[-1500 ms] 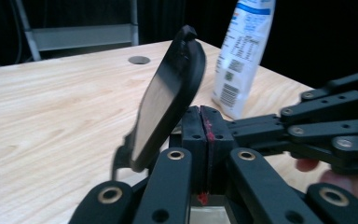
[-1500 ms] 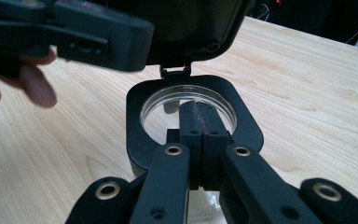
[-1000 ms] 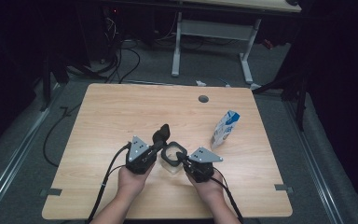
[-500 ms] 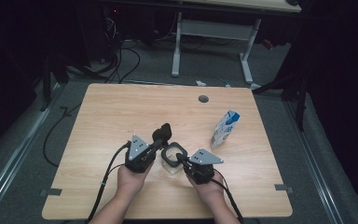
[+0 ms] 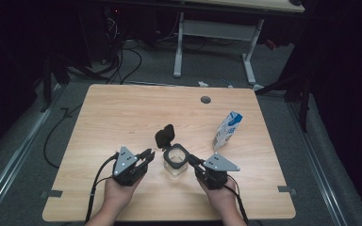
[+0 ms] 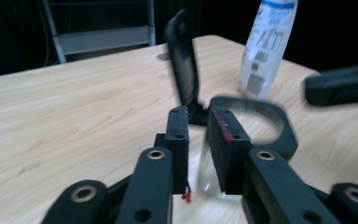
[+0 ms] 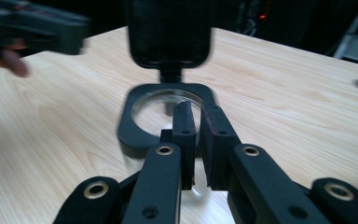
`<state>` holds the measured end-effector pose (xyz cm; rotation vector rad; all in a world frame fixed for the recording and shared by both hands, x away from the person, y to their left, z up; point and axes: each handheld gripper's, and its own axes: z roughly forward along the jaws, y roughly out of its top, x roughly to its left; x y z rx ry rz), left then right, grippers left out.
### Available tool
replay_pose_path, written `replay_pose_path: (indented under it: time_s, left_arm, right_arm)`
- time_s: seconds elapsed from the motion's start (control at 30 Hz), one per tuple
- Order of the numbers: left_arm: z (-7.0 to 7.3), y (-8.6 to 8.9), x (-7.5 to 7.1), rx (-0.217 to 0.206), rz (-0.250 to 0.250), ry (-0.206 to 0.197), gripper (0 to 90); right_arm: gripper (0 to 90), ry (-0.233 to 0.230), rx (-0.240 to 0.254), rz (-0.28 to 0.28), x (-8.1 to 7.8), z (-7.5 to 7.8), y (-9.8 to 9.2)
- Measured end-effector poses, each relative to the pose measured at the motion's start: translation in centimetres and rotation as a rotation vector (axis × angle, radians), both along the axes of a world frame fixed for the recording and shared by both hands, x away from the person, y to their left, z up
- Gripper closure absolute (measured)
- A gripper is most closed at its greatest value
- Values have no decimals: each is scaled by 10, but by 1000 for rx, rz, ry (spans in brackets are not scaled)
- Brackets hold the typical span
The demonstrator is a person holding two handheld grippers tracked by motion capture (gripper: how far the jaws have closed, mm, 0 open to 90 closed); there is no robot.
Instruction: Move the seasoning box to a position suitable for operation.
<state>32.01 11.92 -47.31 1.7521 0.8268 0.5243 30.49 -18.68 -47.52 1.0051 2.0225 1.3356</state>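
Partly blurred: clear jar [image 5: 175,162], flipped-up lid [image 5: 165,135].

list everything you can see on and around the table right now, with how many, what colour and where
jar: one, clear glass with a black square collar, near the table's front middle, between the two grippers
lid: one, black, hinged open and standing up at the jar's far side
carton: one, white and blue, right of the jar, farther back
table: one, light wood, with a round hole near its far edge
desk frame: one, white, on the floor behind the table
left gripper: one, black, left of the jar, jaws just opening, nothing between them
right gripper: one, black, right of the jar, jaws just opening, off the collar
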Motion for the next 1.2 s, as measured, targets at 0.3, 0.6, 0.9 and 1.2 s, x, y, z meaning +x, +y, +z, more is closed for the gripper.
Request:
replay_pose_path:
  time_s: [0.3,0.6,0.9,1.2]
  left_arm:
    - [-23,35,-12,26,48,58,664]
    - [-29,43,-11,47,61,74,564]
    - [-38,61,-8,41,87,105,489]
    - [-41,66,-9,62,69,104,473]
  right_arm:
    - [824,29,9,-123,-19,-15,-44]
    - [782,53,8,-176,-15,-24,-59]
    - [700,73,-21,-287,17,-27,-67]
    - [656,98,-25,-360,45,-19,-70]
